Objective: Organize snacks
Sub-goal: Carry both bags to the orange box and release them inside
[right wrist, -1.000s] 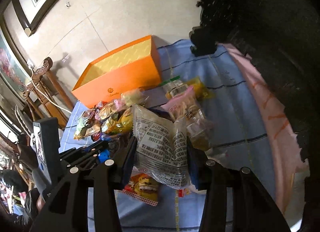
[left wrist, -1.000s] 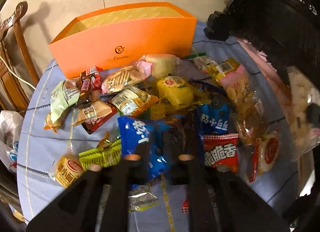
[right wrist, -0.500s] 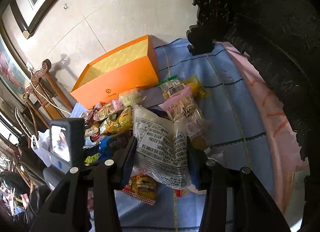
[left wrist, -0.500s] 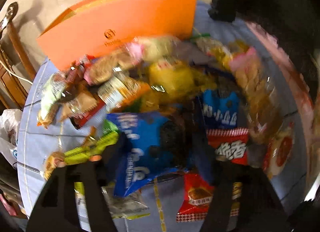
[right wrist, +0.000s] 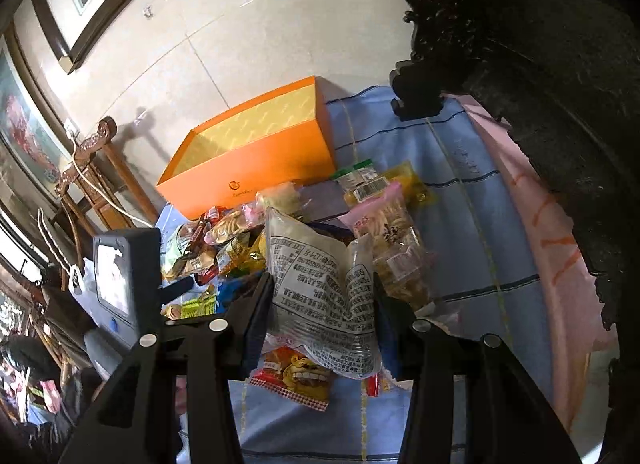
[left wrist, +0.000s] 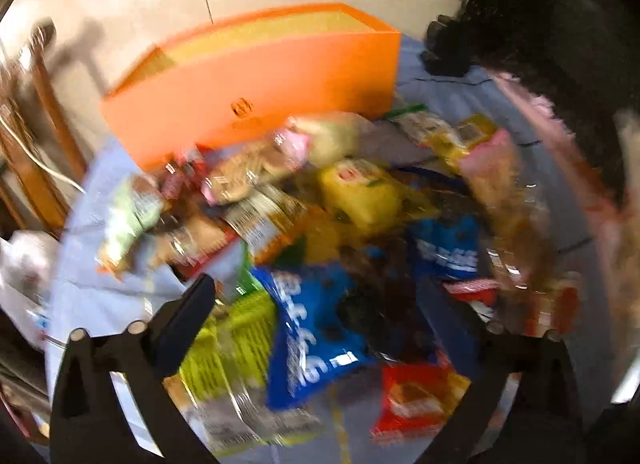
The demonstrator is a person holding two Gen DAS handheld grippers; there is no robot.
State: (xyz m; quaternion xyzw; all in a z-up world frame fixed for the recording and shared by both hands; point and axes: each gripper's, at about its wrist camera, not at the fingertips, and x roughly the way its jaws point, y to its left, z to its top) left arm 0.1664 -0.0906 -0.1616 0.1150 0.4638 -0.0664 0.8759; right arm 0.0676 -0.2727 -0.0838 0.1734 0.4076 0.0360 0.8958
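Snacks (left wrist: pixel 352 199) are lying heaped on the blue cloth (right wrist: pixel 472 199), apparently so each can be picked singly and carried to the box (right wrist: pixel 256 167). Box is standing open at eleven o'clock of the heap, touching its far edge, mouth up and ready for loading; what shows of its yellow lining is bare, and I cannot see its floor. Right gripper (right wrist: pixel 324 296) is clamping the printed bag (right wrist: pixel 320 284) narrowly between both fingers, holding it upright above the pile, presumably for carrying to the box. Left gripper (left wrist: pixel 320 304) is opening wide over the blue pack (left wrist: pixel 312 336) and green pack (left wrist: pixel 232 340); the packs are lying between its fingers, unpressed, though blur is limiting certainty.
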